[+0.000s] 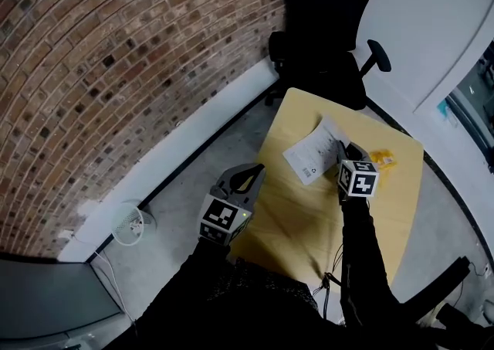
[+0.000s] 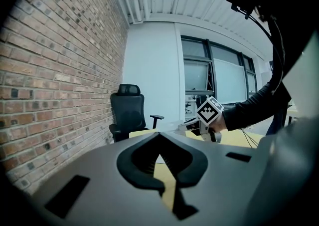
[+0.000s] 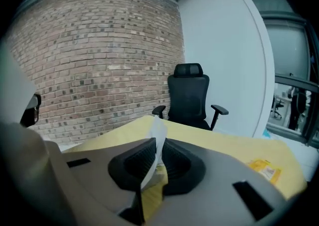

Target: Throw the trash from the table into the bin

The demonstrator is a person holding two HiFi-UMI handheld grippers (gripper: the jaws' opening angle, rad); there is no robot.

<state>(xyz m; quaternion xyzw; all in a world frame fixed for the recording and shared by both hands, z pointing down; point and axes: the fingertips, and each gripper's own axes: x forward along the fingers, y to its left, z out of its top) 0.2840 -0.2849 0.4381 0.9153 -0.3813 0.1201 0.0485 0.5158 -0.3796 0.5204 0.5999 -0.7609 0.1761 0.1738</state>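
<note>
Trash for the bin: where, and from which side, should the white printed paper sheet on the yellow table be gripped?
Probably its near edge, coming low from the person's side: the white printed paper sheet lies nearly flat, so only an edge fits between jaws. The right gripper pinches it there.

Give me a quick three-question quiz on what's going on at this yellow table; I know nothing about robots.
1. True or false: the left claw holds nothing.
2. What is clamped in the right claw? A) the white paper B) the yellow wrapper C) nothing
3. What stands at the far end of the table?
Key: 1 true, its jaws are together and empty. 2 A. 3 a black office chair.
</note>
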